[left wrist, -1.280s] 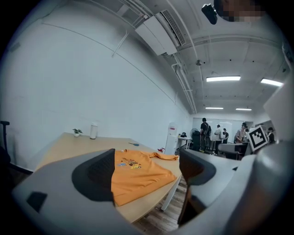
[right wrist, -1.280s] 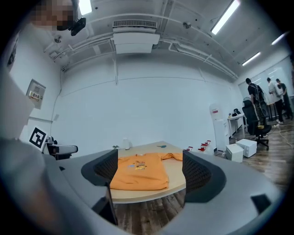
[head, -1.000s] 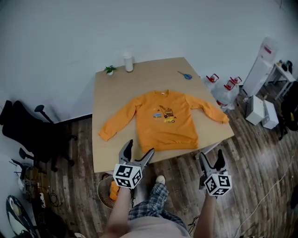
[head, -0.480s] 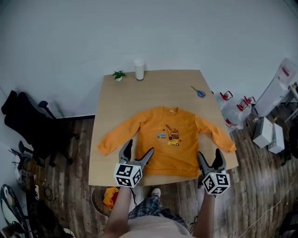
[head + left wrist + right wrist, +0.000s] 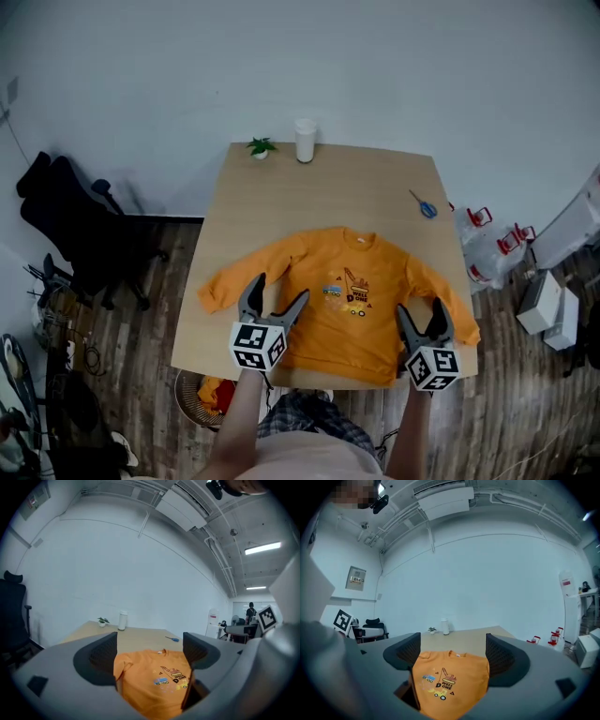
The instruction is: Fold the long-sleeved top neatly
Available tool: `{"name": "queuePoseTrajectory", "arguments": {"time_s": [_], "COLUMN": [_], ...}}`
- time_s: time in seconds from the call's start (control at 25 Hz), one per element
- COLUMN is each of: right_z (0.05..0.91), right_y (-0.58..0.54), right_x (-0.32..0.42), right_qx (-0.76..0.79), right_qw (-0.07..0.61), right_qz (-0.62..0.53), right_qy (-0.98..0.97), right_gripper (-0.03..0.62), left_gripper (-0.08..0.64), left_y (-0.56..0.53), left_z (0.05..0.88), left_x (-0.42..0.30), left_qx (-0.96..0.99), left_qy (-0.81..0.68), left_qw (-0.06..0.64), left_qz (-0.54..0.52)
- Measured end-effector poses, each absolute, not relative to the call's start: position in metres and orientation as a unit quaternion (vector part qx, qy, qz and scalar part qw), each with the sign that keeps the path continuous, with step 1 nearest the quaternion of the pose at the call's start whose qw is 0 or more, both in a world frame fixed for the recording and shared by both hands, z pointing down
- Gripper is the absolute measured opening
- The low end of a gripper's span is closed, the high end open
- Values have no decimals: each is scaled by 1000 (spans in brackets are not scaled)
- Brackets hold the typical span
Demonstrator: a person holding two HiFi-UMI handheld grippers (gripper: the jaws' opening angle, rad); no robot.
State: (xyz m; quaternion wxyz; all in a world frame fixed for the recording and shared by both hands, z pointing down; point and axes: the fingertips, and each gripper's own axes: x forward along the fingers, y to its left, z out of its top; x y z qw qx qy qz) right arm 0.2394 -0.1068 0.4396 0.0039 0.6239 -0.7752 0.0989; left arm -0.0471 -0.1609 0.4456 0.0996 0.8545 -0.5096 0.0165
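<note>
An orange long-sleeved top (image 5: 342, 300) lies flat and face up on the wooden table (image 5: 319, 187), on the half toward 6 o'clock. Its collar points to 12 o'clock and its hem runs along the near edge. One sleeve stretches out toward 8 o'clock, and the other angles toward 4 o'clock, where its cuff reaches the table's side edge. A printed design of small trucks and a crane sits on the chest. The left gripper (image 5: 278, 289) hangs at about 7 o'clock of the top, over the hem's corner, with its jaws spread wide and closed on nothing; its own view shows the garment lying beyond the gap. The right gripper (image 5: 419, 309) hangs at about 5 o'clock, near the other hem corner, with its jaws equally wide and empty. A small potted plant (image 5: 261, 146) and a white cylinder (image 5: 305, 141) stand side by side at the table's 12 o'clock edge. Blue-handled scissors (image 5: 423, 205) lie at 2 o'clock. A black chair (image 5: 80, 225) stands on the floor at 9 o'clock.
</note>
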Motion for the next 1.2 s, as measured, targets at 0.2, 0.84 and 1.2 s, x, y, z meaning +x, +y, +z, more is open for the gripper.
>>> {"name": "queuePoseTrajectory", "arguments": {"time_s": [0.2,0.84,1.2], "right_z": [435,470,520], "right_y": [-154,-217,-226], "right_x": [209,-23,-110], "right_qx": [564,339,256], "right_qw": [15,69,119], "right_qz": [97,111,126], "right_qy": [-820,-932,-951], "right_gripper": [419,413,411], "left_gripper": [422,422,418], "left_y": [-167,-134,-143], "left_z": [451,513,598], "left_x": [-81,-242,-294], "left_qx": [812,663,577], "left_qy": [-573,-726,-769], "left_qw": [109,176,269], "left_qz": [22,48,57]}}
